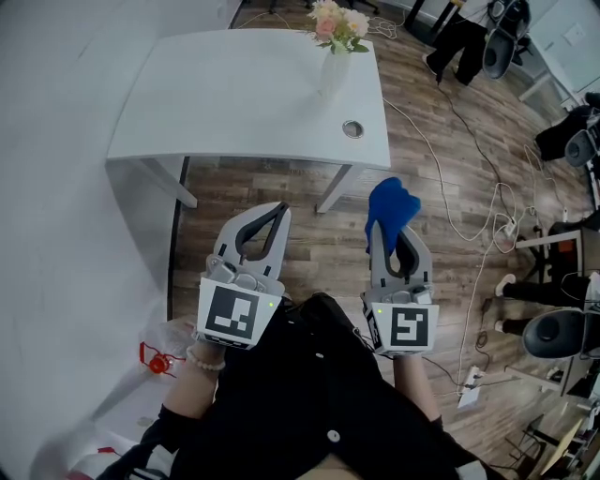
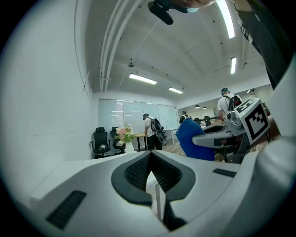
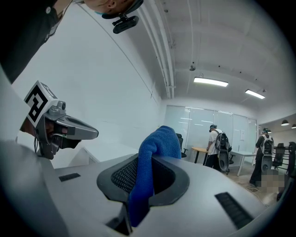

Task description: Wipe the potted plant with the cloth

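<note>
The potted plant (image 1: pixel 337 26), pink and white flowers in a pale vase, stands at the far edge of the white table (image 1: pixel 234 103); it also shows small in the left gripper view as the plant (image 2: pixel 123 134). My right gripper (image 1: pixel 392 230) is shut on a blue cloth (image 1: pixel 390 208), which bunches up above its jaws as the cloth (image 3: pixel 155 157). My left gripper (image 1: pixel 278 212) is shut with nothing in it, its pads meeting at the tip (image 2: pixel 150 155). Both grippers are held side by side over the wooden floor, short of the table's near edge.
A round cable hole (image 1: pixel 352 128) sits in the table near its right edge. A white wall (image 1: pixel 56 187) runs along the left. Cables (image 1: pixel 469 206) trail over the floor at right, beside office chairs (image 1: pixel 558 333). People (image 2: pixel 151 131) stand at desks in the background.
</note>
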Motion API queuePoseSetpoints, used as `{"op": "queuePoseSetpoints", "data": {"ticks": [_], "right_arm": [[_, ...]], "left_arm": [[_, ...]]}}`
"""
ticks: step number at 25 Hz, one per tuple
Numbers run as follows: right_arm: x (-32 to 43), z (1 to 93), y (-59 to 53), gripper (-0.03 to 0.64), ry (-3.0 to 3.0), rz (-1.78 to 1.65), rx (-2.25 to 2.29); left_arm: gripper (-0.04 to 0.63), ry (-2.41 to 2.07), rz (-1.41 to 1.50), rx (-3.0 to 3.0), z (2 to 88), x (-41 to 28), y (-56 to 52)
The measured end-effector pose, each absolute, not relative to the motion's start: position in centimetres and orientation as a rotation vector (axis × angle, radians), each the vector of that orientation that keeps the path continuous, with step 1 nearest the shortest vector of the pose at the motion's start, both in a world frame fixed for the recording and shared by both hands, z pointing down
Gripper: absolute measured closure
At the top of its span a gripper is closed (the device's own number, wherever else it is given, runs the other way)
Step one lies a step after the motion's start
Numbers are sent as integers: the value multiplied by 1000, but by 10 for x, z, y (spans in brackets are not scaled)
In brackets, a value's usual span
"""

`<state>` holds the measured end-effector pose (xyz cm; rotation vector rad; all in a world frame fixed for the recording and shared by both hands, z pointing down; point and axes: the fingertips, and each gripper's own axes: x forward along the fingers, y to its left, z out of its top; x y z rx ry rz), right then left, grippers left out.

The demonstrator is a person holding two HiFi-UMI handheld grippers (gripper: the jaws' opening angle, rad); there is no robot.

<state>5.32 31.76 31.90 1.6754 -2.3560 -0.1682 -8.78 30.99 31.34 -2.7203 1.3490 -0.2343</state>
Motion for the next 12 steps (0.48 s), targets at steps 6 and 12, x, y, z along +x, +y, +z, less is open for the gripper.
{"op": "queuePoseSetpoints", "data": {"ticks": [6,12], "right_arm": [[44,317,325,540,-2347,-181,1702],[40,318,330,540,-2329,-183,1711]], "left_arm": [[591,1375,-224,-2735,314,-99,318],[591,1353,-220,-2746,319,-105,318]]}}
